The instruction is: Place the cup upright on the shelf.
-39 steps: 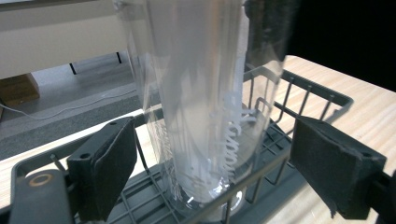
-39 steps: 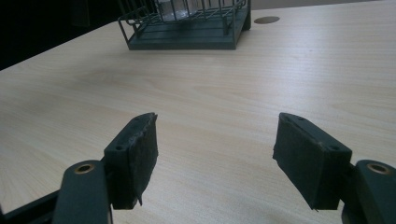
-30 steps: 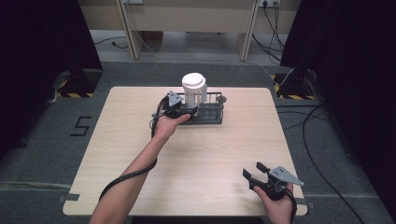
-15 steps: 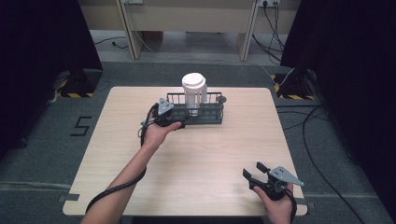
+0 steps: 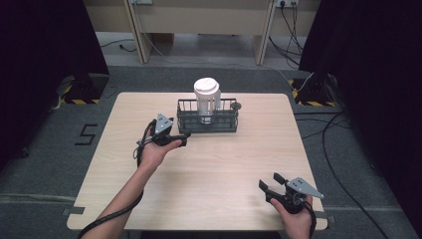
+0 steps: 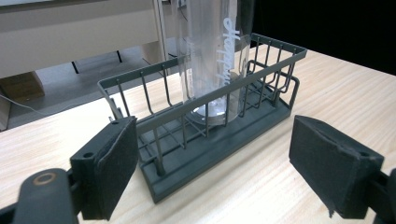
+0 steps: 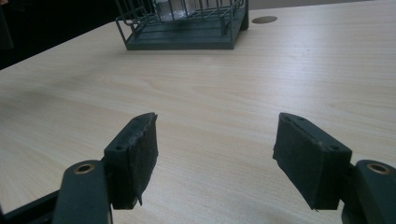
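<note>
The clear tumbler point(image 5: 206, 99) with its white lid stands upright inside the dark wire basket point(image 5: 208, 123), near the basket's middle, at the far centre of the table point(image 5: 219, 164); in your left gripper view its clear wall carries white lettering and its base sits on the basket floor. A small round hole point(image 5: 237, 105) in the table lies just beside the basket's far right corner. Your left gripper point(image 5: 180, 139) hovers just short of the basket's near left end, apart from it, with its jaws spread wide and nothing between them; in its own view the two black pads point(image 6: 116, 163) frame the basket's end wall without touching the wires. Your right gripper point(image 5: 267, 183) is well apart from the basket, down at the near right edge of the table, held low over the bare wood. Its jaws are also wide open and empty, pointing toward the basket across the table.
</note>
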`<state>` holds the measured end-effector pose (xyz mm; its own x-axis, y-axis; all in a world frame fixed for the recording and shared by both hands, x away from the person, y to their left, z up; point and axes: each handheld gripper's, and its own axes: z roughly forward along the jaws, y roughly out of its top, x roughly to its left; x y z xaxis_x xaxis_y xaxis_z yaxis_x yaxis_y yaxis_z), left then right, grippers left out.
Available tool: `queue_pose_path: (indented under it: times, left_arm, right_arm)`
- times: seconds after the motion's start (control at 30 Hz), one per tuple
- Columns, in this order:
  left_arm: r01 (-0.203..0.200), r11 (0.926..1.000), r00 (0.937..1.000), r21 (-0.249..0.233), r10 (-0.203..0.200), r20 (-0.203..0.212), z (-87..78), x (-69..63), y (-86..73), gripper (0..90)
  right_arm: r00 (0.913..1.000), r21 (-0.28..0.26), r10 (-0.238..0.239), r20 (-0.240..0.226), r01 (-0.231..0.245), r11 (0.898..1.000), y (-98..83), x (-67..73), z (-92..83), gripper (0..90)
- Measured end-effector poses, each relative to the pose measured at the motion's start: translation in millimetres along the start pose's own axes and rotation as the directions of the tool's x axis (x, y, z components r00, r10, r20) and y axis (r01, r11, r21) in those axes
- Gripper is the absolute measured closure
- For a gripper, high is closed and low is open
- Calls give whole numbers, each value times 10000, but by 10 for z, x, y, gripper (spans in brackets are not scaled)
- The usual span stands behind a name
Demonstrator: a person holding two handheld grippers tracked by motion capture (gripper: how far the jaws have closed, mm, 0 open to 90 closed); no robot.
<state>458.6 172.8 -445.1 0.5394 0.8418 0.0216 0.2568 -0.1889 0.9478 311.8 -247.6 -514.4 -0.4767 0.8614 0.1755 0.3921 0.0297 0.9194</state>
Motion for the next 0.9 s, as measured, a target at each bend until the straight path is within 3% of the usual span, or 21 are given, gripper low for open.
queue_pose_path:
  times: [0.9]
  left_arm:
    - [191,9998,9998,44,-191,-48,-559,8,-459,157]
  right_arm:
    - [9999,9,143,6,-143,9999,-2,-3,-3,307]
